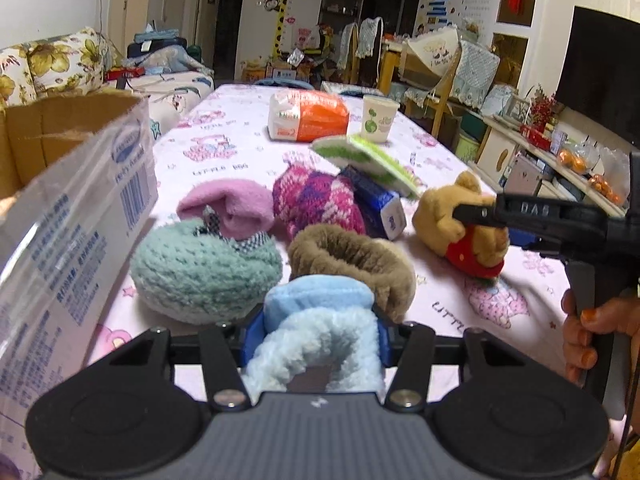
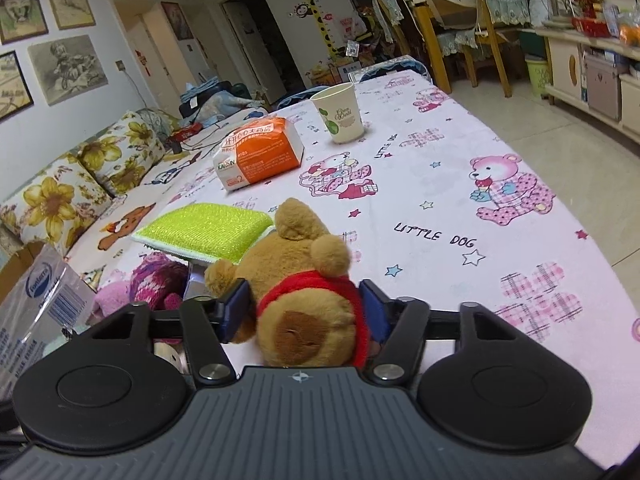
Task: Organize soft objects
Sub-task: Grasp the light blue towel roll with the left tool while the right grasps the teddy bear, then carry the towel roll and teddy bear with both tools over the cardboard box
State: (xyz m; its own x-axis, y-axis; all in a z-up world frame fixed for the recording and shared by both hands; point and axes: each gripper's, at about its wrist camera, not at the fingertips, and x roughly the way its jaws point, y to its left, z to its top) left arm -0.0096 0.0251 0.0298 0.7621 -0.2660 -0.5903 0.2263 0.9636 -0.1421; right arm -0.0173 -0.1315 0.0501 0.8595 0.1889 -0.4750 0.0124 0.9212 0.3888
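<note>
My surface, under a pink bear-print cloth, fills a cluttered living room. Nearest, my left claw clamps a fluffy light-blue mitten; my right claw squeezes a brown plush bear in a red shirt. Beyond lie a green knitted hat, a lime sponge and a paper cup.

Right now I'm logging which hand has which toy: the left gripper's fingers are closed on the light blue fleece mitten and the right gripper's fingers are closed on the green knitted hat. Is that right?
Not quite. The left gripper does hold the light blue fleece mitten, but the right gripper is closed on the brown plush bear in the red shirt, as the right wrist view shows. The green knitted hat lies untouched on the table.
</note>
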